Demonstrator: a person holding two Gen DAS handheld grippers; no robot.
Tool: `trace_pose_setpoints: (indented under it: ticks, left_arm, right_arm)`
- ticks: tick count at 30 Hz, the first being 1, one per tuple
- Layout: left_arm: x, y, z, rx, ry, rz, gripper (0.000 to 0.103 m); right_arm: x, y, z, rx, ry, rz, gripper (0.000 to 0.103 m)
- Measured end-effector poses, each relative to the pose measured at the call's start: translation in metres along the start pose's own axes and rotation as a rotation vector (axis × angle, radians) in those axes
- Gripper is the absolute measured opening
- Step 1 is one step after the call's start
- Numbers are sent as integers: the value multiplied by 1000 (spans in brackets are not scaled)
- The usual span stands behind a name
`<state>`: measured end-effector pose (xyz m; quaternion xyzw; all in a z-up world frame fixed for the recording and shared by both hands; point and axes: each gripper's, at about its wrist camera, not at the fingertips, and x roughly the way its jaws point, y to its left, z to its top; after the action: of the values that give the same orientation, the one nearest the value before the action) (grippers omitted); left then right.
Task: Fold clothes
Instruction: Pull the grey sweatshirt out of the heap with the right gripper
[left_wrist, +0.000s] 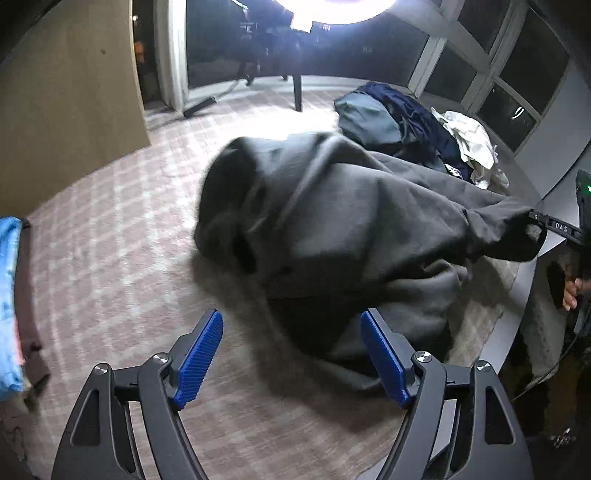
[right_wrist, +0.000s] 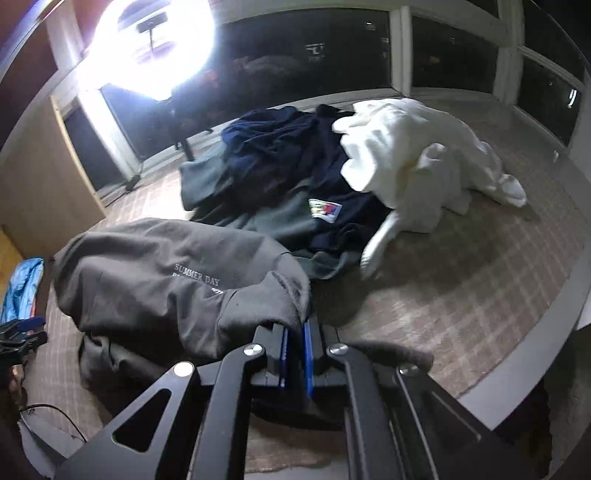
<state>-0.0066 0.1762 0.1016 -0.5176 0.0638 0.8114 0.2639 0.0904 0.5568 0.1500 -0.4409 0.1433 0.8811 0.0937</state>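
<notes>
A dark grey sweatshirt (left_wrist: 332, 206) with "SUMMER DAY" lettering (right_wrist: 155, 280) lies bunched on the checked cloth. My right gripper (right_wrist: 294, 328) is shut on a fold of its edge and holds that edge lifted; in the left wrist view the right gripper (left_wrist: 561, 229) pulls the fabric toward the right edge. My left gripper (left_wrist: 291, 354) stands open just above the cloth. Its blue pads (left_wrist: 201, 354) are wide apart and press on nothing. The sweatshirt's near hem lies by the right-hand pad. In the right wrist view, the left gripper (right_wrist: 22, 332) shows at the far left.
A heap of navy and dark green clothes (right_wrist: 280, 173) lies behind the sweatshirt, with a white garment (right_wrist: 413, 155) to its right. A light blue item (left_wrist: 9, 295) lies at the left. The table's rim (right_wrist: 517, 369) curves at the right. A bright lamp (right_wrist: 147, 44) glares at the back.
</notes>
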Motion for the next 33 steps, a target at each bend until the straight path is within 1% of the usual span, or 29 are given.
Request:
trace_pose_setpoints:
  ticks: [2,3,4,5,6,7,8,9,12,13,14,16,18,19,21,23,25,26,27,28,29,30,31,32,33]
  left_arm:
    - [21,-6,4,10,11,16,78]
    - [33,-8,7,13,17,14,76]
    - [43,-8,8,7,22,0,66]
    - [53,-6,9,-15,35,-34,53]
    - [63,-4,10,-49,57,-89,18]
    - [69,-1,10,-79,67,-134,3]
    - [68,1,10,-105,61,-166,1]
    - [62,2,11,-118,42,-184,1]
    - [14,6,15,-104,-79,-194,1]
    - [-10,11,17,-108,-132,-208,1]
    - [-36,16,18,-107,-187,-205,1]
    - [-87,28,18,-106,-278,-175,1]
    - [-134,41,13,-113,-363,-161,1]
    - [-154,46,9,-113,-395,-138,1]
    - [-192,56,0,-111,-452,-63,1]
    - [-223,66,-10,-123,-492,-21,1]
    - [-244,76,-20,-124,-528,32,1]
    - [-247,84,-25,-128,-539,71,1]
    - [-244,95,-29,-151,-537,104,1]
    - [-233,107,-32,-176,-507,131,4]
    - [-214,119,-33,-193,-451,164,8]
    - [-192,132,-34,-213,-381,216,23]
    - [-167,144,-35,-239,-290,289,29]
    - [-142,155,-40,-270,-195,351,29]
    - [-119,164,-47,-303,-111,375,29]
  right_arm:
    - [1,0,1,16,-1,20,7]
    - [0,-1,2,24,-3,28,7]
    - [-1,-2,2,32,-6,37,7]
    - [-3,-3,3,40,-8,46,7]
    - [-5,-5,4,48,-14,53,7]
    - [-7,-6,5,55,-23,60,7]
    - [-9,-7,6,62,-31,67,7]
    - [-14,-8,9,71,-48,81,7]
    - [-36,-7,21,95,-110,134,7]
    - [-46,-2,26,90,-133,161,7]
    - [-56,3,32,84,-157,190,7]
    - [-74,16,41,56,-200,235,7]
    - [-95,33,51,22,-249,298,7]
    - [-104,41,55,10,-264,331,7]
    - [-122,59,62,-18,-294,402,7]
    - [-138,79,67,-62,-324,458,7]
    - [-147,99,70,-112,-342,507,7]
    - [-146,107,71,-132,-344,520,7]
    - [-138,117,73,-152,-336,519,7]
    - [-124,125,74,-167,-319,500,7]
    - [-109,131,76,-180,-299,475,7]
    - [-80,136,77,-189,-243,429,7]
    - [-48,141,79,-196,-174,374,7]
    - [-15,146,80,-203,-106,319,8]
    - [22,147,78,-199,-16,262,9]
